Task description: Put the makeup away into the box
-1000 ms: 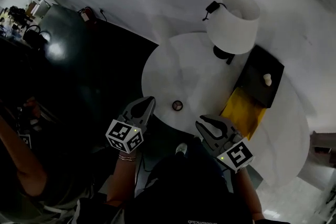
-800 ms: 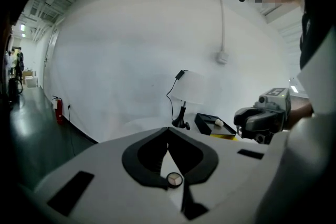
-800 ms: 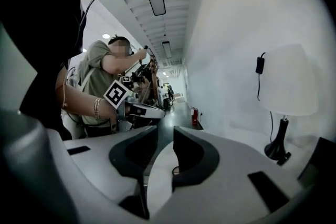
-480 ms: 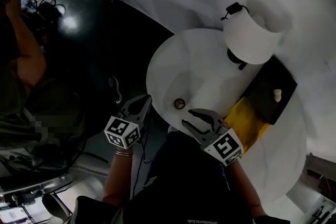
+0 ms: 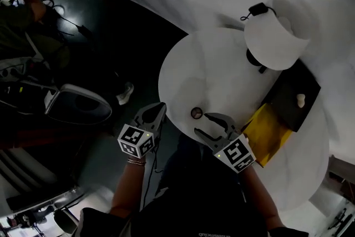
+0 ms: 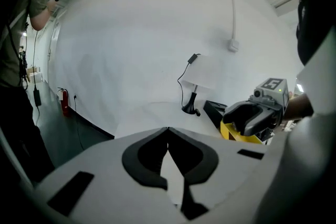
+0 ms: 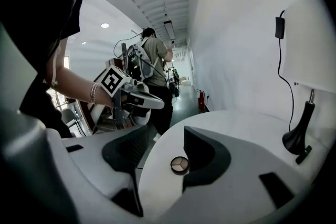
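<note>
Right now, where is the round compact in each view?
Head view: compact near the table's edge, by the right gripper.
Left gripper view: not in it.
Right gripper view: low centre, between that gripper's opening jaws, untouched.
Shared landmark: the lamp, in all three.

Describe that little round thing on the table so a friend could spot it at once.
Start at the round white table with the lamp. Near the edge closest to the person, apart from lamp and black box, lies a flat compact. It alone is tiny and round, dark-rimmed with a pale top split in three.
</note>
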